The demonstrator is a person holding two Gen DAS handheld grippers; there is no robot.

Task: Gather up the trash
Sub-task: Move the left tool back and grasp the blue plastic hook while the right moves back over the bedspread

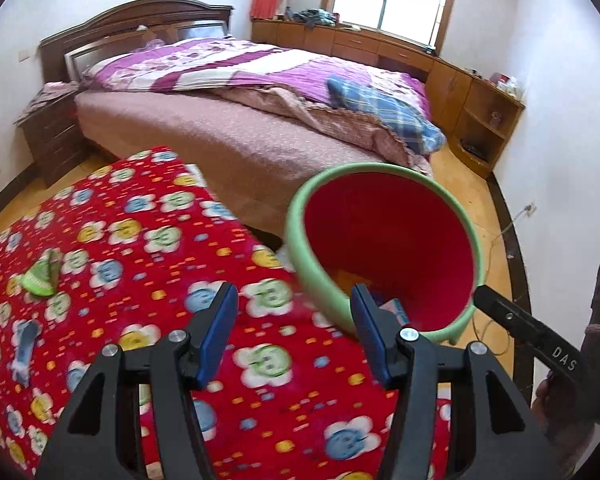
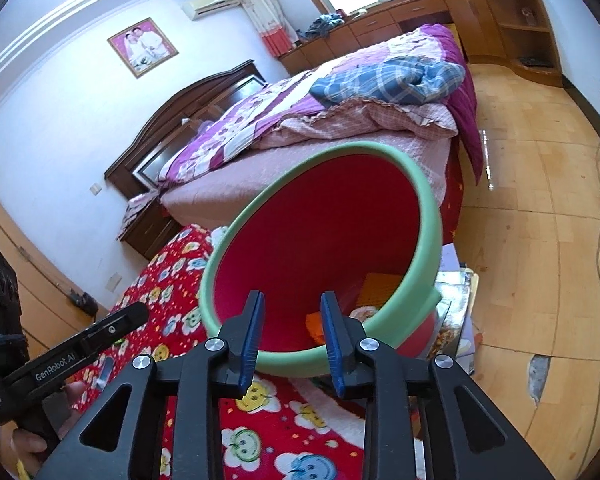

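Your left gripper (image 1: 294, 332) has its jaws spread and empty; the green wrapper (image 1: 42, 274) lies far left of them on the surface (image 1: 160, 240). Your right gripper (image 2: 292, 340), jaws part-open, faces the bin (image 2: 320, 248).

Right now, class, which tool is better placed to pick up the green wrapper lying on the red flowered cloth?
Left. The left tool is open over the cloth, the green wrapper visible nearby; the right tool faces the bin.

Smooth plastic bin (image 1: 384, 240), fleecy blanket (image 1: 140, 280)
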